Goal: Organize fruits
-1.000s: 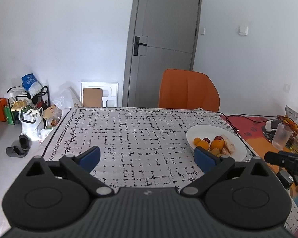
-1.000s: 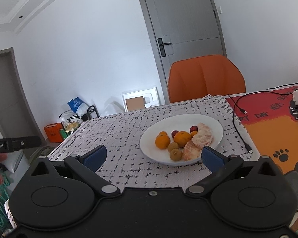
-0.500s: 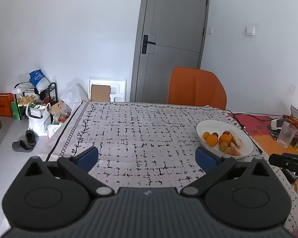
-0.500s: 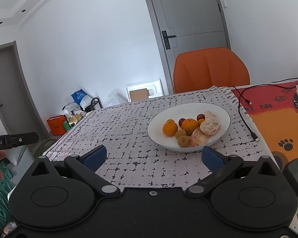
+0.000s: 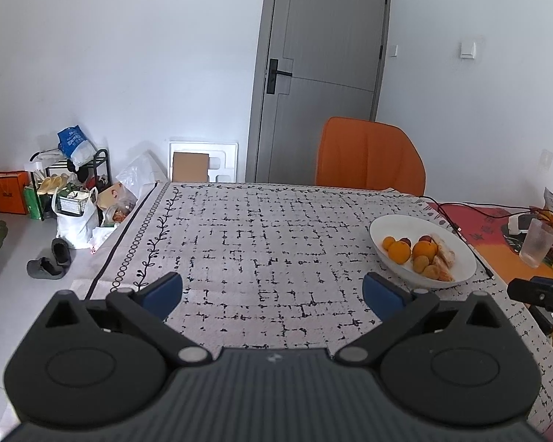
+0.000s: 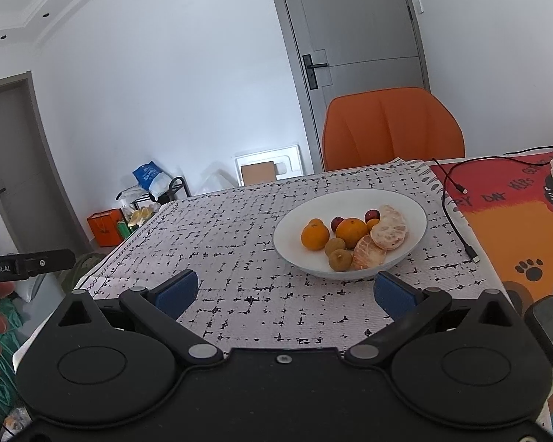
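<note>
At one o'clock from the right gripper, whose fingers stand wide apart and empty, a smooth white bowl on the desk holds round oranges, peeled segments and small brown fruits. The left gripper is likewise spread, empty. I would approach one round fruit slowly, closing gently; the skin looks soft.

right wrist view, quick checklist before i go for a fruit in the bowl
1. Right gripper open, nothing held: ok.
2. Left gripper open, nothing held: ok.
3. White bowl upright on the tablecloth: ok.
4. Whole oranges unobstructed from above: ok.
5. Peeled segments lean on neighbouring fruit, may shift: not ok.
6. Black cable lies right of the bowl, apart from it: ok.
</note>
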A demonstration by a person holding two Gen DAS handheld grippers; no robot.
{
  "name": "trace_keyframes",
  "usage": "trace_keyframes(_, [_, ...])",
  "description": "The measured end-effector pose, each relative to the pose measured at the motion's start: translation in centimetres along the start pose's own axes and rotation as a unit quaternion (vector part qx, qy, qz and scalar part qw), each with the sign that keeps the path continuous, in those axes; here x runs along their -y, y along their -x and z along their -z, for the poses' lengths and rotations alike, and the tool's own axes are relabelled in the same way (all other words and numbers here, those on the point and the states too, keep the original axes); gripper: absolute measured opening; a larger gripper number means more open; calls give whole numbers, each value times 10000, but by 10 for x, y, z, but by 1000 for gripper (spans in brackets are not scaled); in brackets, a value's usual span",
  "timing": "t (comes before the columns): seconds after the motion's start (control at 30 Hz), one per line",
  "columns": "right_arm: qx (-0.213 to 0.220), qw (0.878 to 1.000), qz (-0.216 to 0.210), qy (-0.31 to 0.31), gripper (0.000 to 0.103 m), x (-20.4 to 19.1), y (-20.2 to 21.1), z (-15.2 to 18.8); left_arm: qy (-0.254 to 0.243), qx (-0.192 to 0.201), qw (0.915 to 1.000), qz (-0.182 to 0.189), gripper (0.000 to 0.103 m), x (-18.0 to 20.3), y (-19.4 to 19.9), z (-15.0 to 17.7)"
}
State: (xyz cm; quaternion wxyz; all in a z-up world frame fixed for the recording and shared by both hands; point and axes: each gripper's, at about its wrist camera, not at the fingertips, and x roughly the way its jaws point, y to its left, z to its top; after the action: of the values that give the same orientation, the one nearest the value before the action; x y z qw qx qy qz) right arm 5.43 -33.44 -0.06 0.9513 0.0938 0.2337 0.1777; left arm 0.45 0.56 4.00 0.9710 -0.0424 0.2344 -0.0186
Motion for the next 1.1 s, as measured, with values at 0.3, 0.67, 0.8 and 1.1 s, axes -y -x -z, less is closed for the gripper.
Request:
trace_keyframes(0.3, [-13,10000,-12,16,103,-1,0,1,15,-44,10000,10,103,-1,-2,1])
trace_keyframes(0.67, [-44,10000,-1,-24,103,0,-2,1,-6,-62,9999,-94,103,-1,-4,3])
trace_keyframes(0.8, [-35,10000,3,3,103,-1,-2,1,-16,-64,9999,-109,103,-1,-3,3])
trace_keyframes(1.1, [-46,10000,16,9,103,0,-3,2,-41,-100,9999,-131,103,0,-4,3])
